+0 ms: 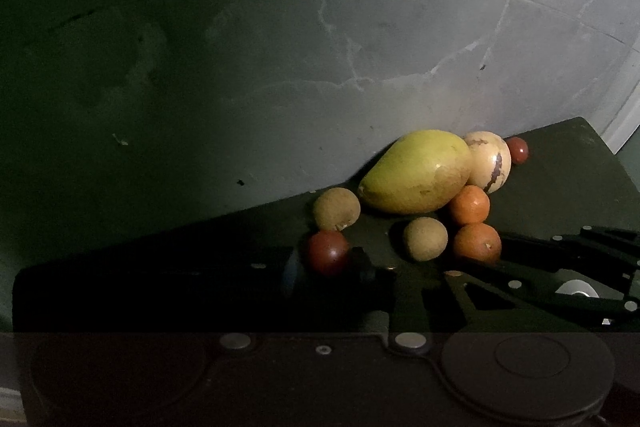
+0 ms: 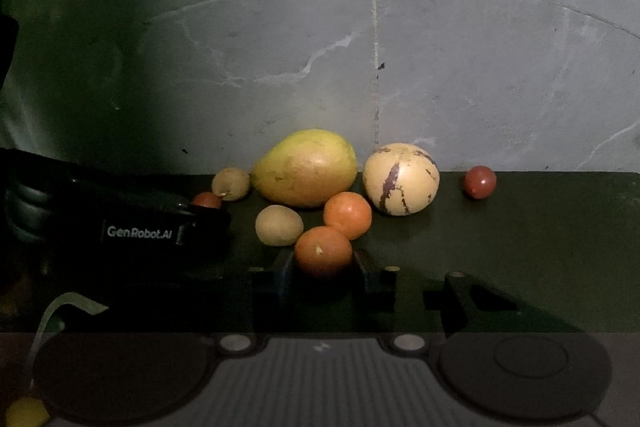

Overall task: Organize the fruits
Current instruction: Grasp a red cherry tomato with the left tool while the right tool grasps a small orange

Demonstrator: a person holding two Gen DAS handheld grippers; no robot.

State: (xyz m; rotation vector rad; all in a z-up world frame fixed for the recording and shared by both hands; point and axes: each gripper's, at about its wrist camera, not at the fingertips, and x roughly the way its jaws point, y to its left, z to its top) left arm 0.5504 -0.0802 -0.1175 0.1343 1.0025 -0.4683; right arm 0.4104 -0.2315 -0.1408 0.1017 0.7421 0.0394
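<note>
Left wrist view: my left gripper was clamped on a dark red fruit near the tabletop's front edge, the mango behind it toward the back edge.

Right wrist view: my right gripper had its fingers against both sides of the nearer orange, mid-tabletop.

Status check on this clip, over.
Left gripper around dark red fruit. Right gripper around near orange. Grip unconfirmed. Mango behind, nothing blocking.
</note>
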